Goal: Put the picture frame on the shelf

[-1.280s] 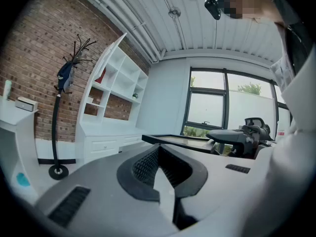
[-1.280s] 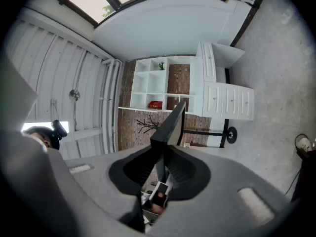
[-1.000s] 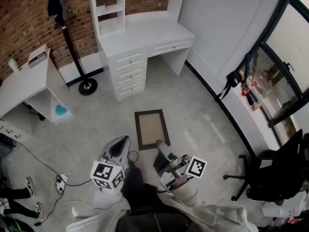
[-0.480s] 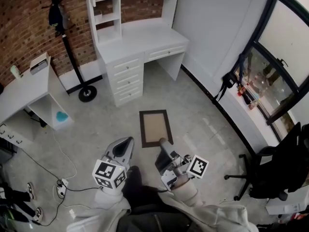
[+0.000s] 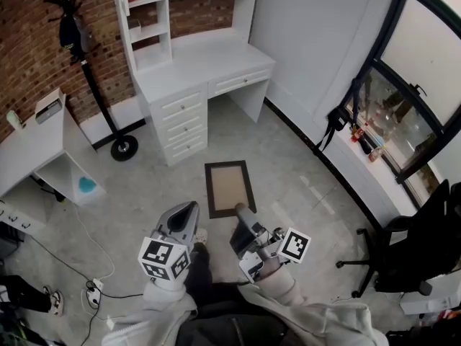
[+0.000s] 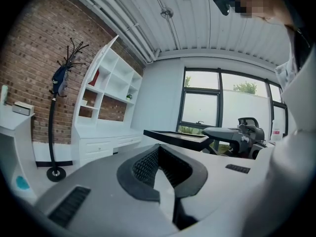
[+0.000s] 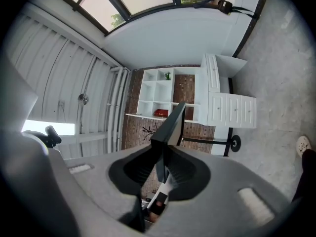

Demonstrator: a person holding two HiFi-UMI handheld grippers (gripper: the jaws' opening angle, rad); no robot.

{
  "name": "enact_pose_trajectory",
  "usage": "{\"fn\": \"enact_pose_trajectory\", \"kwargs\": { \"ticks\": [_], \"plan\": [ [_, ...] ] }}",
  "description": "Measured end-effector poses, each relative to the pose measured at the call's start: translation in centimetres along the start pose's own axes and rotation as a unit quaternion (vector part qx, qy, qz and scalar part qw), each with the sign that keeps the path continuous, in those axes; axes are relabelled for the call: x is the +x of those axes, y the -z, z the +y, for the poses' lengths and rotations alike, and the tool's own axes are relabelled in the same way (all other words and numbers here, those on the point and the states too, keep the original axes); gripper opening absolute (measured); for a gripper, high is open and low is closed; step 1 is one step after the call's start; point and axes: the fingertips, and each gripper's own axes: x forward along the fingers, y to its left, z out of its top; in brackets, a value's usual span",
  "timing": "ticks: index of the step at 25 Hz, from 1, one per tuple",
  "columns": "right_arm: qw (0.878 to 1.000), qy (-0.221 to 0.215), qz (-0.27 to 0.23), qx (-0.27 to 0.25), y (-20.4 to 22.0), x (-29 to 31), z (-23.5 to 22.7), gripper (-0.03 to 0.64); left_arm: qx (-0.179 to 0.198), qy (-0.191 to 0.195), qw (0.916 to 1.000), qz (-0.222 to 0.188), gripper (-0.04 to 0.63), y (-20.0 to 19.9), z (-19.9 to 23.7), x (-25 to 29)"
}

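Clearly we are mid-carry, we judge. Ahead on the left, the white shelf rises over the desk, well apart from us. Our left tool is empty, its jaws drawn together. Just beside it the picture frame hangs flat above the floor, its near edge pinched by the right tool, whose jaws are clamped on that thin rim. The next move calls for closing on the desk, then raising the frame onto a shelf without loosening this one-edge grip.
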Motion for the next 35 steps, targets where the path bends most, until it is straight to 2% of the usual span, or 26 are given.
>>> {"fn": "enact_pose_trajectory", "kwargs": {
  "ticks": [7, 25, 35],
  "plan": [
    [1.0, 0.007, -0.007, 0.004, -3.2, 5.7, -2.1, 0.071, 0.0, 0.005, 0.9999, 0.01, 0.003, -1.4, 4.6, 5.2],
    [0.999, 0.003, -0.051, -0.007, -14.1, 26.1, -6.9, 0.071, 0.021, 0.048, 0.9986, 0.006, 0.003, -9.9, 21.3, 21.5],
    [0.999, 0.004, -0.051, 0.008, -15.6, 31.3, -9.6, 0.071, 0.014, 0.045, 0.9988, 0.016, 0.003, -9.9, 25.9, 24.6]
  ]
}}
